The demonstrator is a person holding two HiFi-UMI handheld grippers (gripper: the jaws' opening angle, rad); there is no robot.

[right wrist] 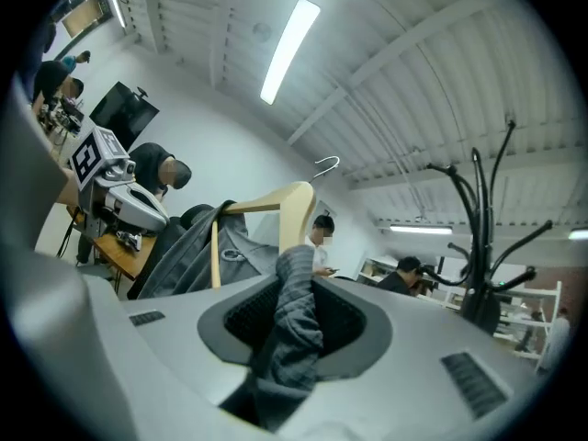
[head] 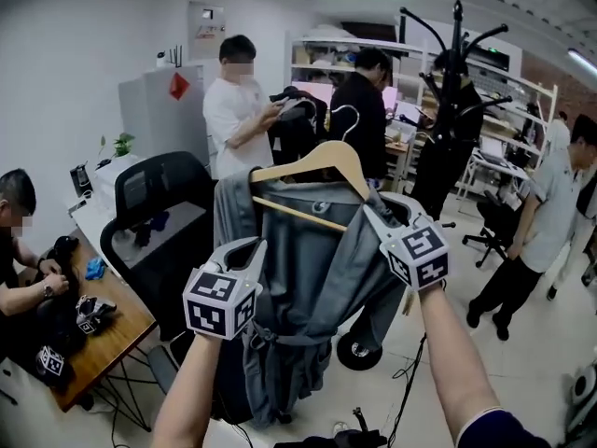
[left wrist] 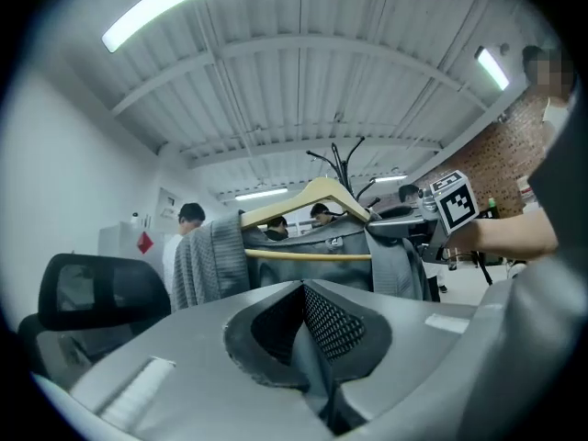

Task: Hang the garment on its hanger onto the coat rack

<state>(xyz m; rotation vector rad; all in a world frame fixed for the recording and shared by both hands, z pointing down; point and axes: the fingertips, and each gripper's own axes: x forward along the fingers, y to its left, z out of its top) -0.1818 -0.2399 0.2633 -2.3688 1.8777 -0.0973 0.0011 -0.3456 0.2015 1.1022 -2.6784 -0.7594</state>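
The jaws of the right gripper (right wrist: 292,338) are clamped on a ribbed grey fold of the garment (right wrist: 296,292), which stands up from between the pads. The jaws of the left gripper (left wrist: 310,361) are drawn almost together on a thin, smooth grey fold that looks like part of the same garment (left wrist: 211,260).

In the head view the left gripper (head: 256,248) and the right gripper (head: 371,216) are raised side by side. The garment (head: 312,278) hangs in the air between the two sets of jaws, one side caught in each. It is draped over a wooden hanger (head: 322,161) whose shoulders sit just above and beyond the jaws, with its crossbar level between them. The hanger's metal hook (head: 347,118) points up.

From the right jaws the hanger (right wrist: 294,211) rises just ahead. From the left jaws it (left wrist: 308,196) spans the space straight in front.

The black coat rack (head: 455,82), with curved arms, stands well beyond the right jaws and off to their right, apart from the hook. In the right gripper view it (right wrist: 478,246) is to the right of the jaws. In the left gripper view its arms (left wrist: 342,159) show above the hanger.

A black office chair (head: 154,203) stands below and left of the left jaws. Further left is a wooden surface (head: 112,329) with a seated person (head: 14,250). Other people (head: 233,110) stand behind the garment.
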